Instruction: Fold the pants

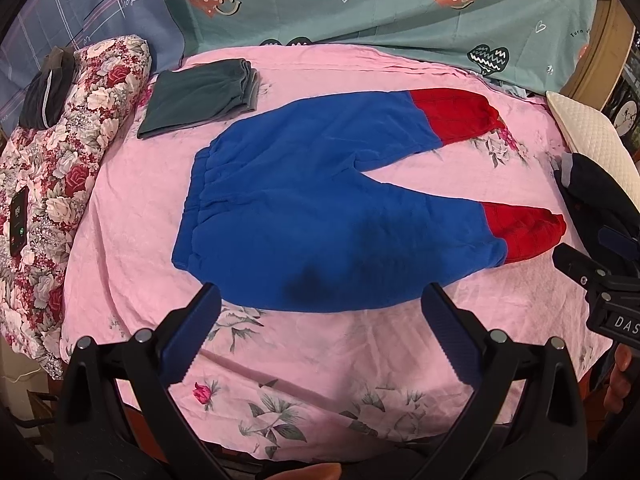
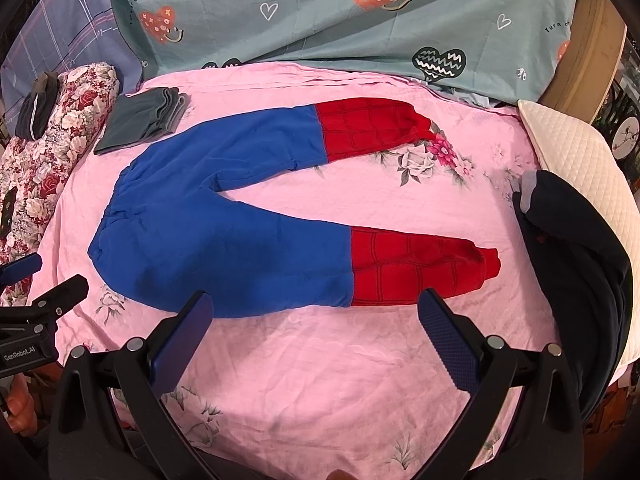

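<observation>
Blue pants (image 1: 304, 200) with red lower legs lie flat and spread on the pink bed sheet (image 1: 320, 360), waistband to the left, legs to the right in a V. They also show in the right wrist view (image 2: 224, 236). My left gripper (image 1: 320, 300) is open and empty, just above the sheet at the near edge of the pants' seat. My right gripper (image 2: 316, 304) is open and empty at the near edge of the near leg, by the blue-red seam. The right gripper's tip also shows at the right of the left wrist view (image 1: 576, 264).
A folded grey garment (image 1: 200, 96) lies at the back left. A floral quilt (image 1: 60, 168) with a phone (image 1: 18, 220) is on the left. A dark garment (image 2: 580, 264) and a white pillow (image 2: 576, 160) are on the right. A green heart-print sheet (image 1: 380, 8) hangs behind.
</observation>
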Demonstrator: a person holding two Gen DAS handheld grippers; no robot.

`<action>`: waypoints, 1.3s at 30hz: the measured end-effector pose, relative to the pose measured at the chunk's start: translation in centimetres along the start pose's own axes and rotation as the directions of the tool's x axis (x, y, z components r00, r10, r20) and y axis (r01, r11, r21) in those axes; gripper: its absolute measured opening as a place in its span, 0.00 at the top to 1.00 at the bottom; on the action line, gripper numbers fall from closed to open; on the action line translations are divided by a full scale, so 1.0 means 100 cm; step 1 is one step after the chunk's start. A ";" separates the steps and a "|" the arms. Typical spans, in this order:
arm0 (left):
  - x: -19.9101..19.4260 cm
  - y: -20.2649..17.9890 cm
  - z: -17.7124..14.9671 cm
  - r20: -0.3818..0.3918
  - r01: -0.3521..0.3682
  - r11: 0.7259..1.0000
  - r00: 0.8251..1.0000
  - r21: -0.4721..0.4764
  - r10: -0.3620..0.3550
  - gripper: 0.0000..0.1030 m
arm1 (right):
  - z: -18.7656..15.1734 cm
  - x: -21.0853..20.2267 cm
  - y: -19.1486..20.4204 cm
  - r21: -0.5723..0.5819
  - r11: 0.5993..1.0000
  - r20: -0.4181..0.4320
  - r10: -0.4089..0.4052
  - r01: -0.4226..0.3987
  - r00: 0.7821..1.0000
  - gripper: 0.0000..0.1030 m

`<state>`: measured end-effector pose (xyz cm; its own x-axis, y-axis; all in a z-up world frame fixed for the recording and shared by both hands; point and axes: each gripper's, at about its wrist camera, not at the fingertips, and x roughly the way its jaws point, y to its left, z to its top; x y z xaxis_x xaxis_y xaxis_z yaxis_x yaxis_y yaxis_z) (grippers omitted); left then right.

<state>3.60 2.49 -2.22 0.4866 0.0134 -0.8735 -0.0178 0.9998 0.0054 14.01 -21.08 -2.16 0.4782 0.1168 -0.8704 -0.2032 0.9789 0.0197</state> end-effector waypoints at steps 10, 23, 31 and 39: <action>0.004 0.004 0.005 -0.001 -0.005 1.000 1.000 -0.002 0.005 0.02 | 0.006 0.005 0.003 -0.005 1.000 -0.007 -0.005 0.005 1.000 0.01; 0.007 0.011 0.011 0.004 -0.010 1.000 1.000 -0.013 0.010 0.02 | 0.012 0.007 0.009 -0.015 1.000 -0.003 -0.006 0.006 1.000 0.01; 0.020 0.033 0.007 -0.018 -0.046 0.997 0.999 -0.059 0.045 0.02 | 0.020 0.025 0.000 -0.049 0.998 -0.012 0.028 -0.029 1.000 0.01; 0.034 0.082 0.015 -0.005 -0.087 0.991 0.996 -0.106 0.087 0.02 | 0.051 0.049 0.032 -0.092 0.988 -0.011 0.121 -0.122 0.993 0.01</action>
<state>6.44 10.77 -4.41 0.4792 0.1002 -0.8720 -0.1521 0.9879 0.0300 20.06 -16.51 -3.84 0.4411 0.2328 -0.8668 -0.3372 0.9380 0.0803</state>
